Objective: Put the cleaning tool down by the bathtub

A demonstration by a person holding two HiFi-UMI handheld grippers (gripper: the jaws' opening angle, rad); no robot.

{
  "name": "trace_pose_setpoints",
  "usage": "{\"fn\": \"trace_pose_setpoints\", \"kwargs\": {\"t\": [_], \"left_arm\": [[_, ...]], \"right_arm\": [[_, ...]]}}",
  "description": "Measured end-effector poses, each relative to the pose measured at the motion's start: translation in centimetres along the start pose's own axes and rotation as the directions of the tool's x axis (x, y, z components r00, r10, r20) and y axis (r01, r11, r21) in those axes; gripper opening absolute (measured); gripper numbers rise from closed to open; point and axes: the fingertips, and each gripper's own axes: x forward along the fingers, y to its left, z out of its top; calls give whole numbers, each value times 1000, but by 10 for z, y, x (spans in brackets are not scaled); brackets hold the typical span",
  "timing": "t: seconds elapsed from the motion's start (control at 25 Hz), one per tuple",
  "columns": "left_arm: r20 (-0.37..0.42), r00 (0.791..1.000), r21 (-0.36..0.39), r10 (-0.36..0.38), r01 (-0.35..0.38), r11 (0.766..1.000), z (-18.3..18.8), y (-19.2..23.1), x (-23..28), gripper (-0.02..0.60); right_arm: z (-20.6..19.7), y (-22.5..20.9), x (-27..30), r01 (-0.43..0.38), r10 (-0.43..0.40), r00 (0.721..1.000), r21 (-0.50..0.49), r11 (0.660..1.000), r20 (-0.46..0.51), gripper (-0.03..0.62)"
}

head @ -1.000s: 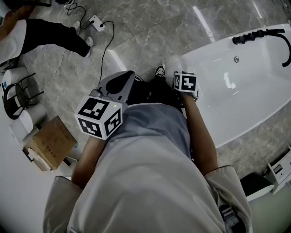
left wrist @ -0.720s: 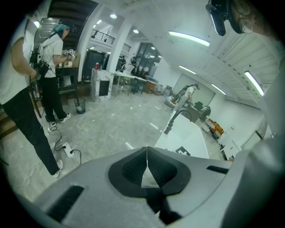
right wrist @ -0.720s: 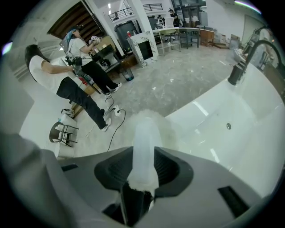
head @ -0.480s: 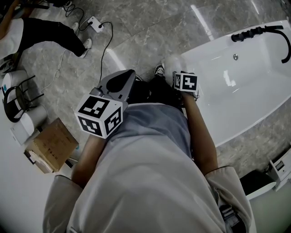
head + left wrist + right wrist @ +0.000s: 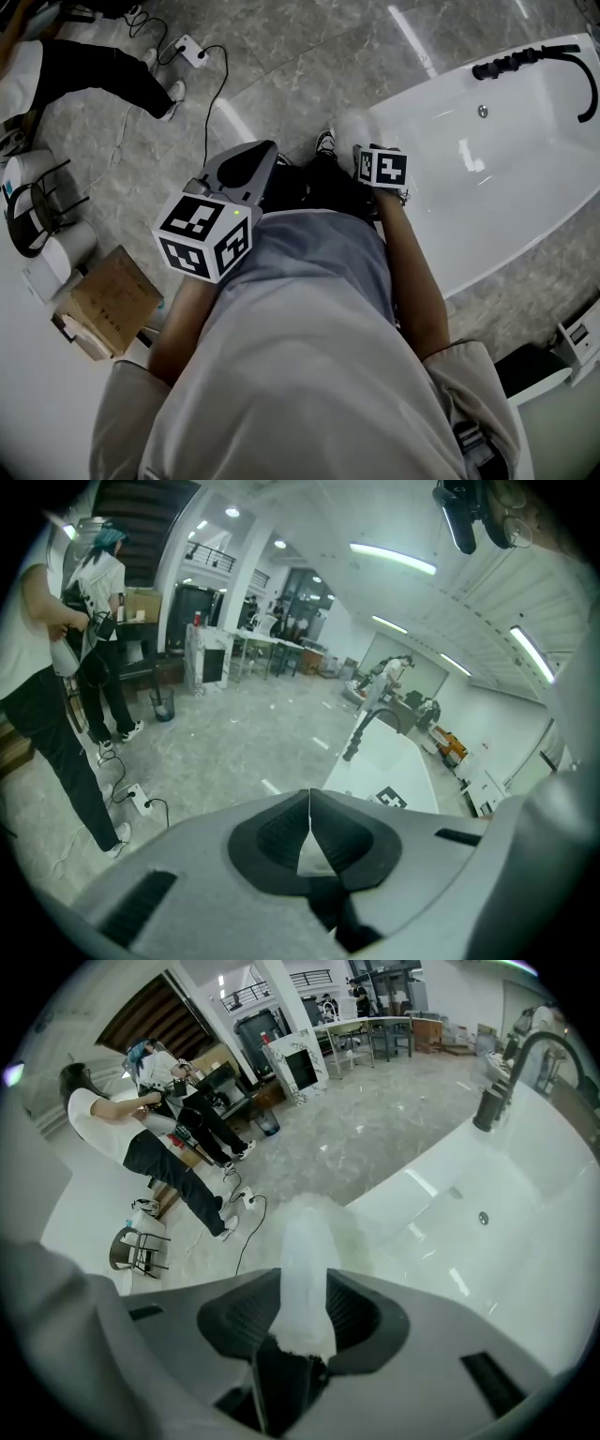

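The cleaning tool, a white fluffy head, lies between the pads of my right gripper, whose jaws are opening. In the head view the tool pokes out beyond the right gripper at the near corner of the white bathtub, above the floor. The bathtub spreads to the right in the right gripper view. My left gripper hovers to the left over the grey floor. Its pads meet at the tip with nothing between them in the left gripper view.
A black faucet sits at the tub's far end. A person in black trousers stands at the upper left beside a power strip and cable. A cardboard box and a stool stand at the left.
Both grippers stay almost where they were. The head view has drifted a little, so the bathtub and floor sit slightly higher in the picture.
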Motion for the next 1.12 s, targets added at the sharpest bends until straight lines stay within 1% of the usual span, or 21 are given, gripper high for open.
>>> {"fn": "trace_pose_setpoints", "kwargs": {"t": [0.48, 0.76, 1.12], "left_arm": [[14, 1000, 10, -20, 20, 1000, 6, -1, 0, 9], [25, 998, 18, -49, 49, 999, 10, 1, -2, 9], [31, 996, 30, -82, 81, 996, 13, 1, 0, 9]], "right_arm": [[3, 1, -13, 7, -7, 1000, 2, 1000, 31, 135], [3, 3, -26, 15, -18, 998, 36, 999, 68, 133], [14, 8, -49, 11, -16, 991, 43, 999, 131, 133]]}}
